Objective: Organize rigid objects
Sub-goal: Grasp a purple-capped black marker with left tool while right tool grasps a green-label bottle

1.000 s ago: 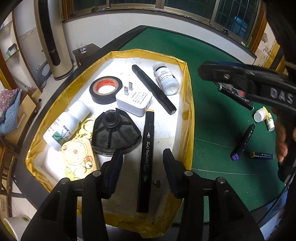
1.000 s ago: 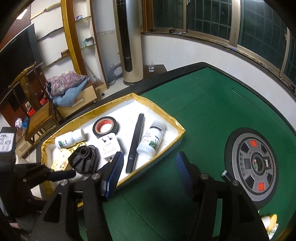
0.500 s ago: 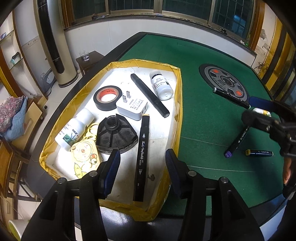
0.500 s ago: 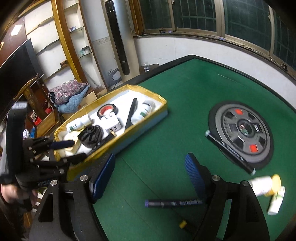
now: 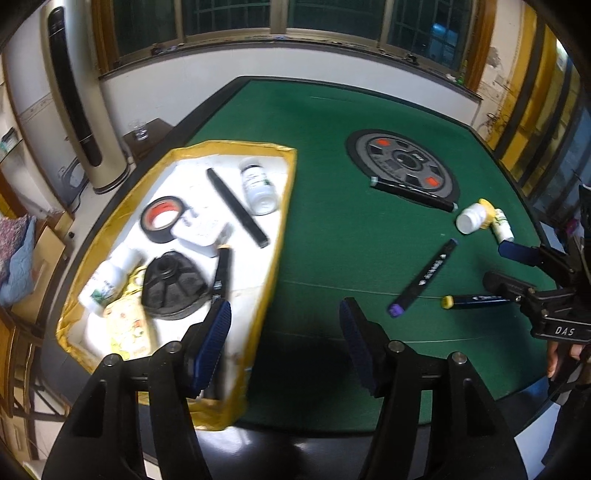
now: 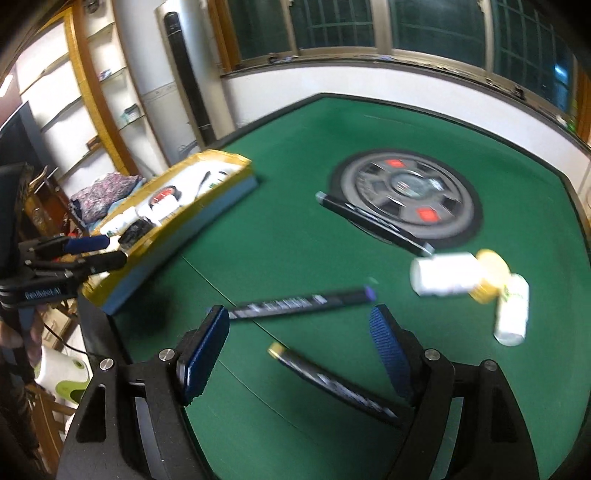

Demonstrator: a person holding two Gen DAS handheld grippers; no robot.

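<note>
Yellow-capped pen [image 6: 332, 384] lying flat on the green bench [image 6: 295, 229], right between the spread, empty pads of the right hand-held gripper [image 6: 301, 350]. Looks light, stiff, slick and prone to rolling; best pinched across mid-barrel. Left hand-held gripper [image 5: 284, 343] opening, empty, beside the yellow-rimmed tray [image 5: 280, 221].

It was a lived-in home room — a green felt game table [image 5: 332, 236] stood beneath dark windows [image 5: 229, 18], with a tall floor-standing air conditioner [image 5: 74, 99], wooden wall shelves [image 6: 92, 96] and a heap of folded bedding [image 6: 107, 192] nearby.
</note>
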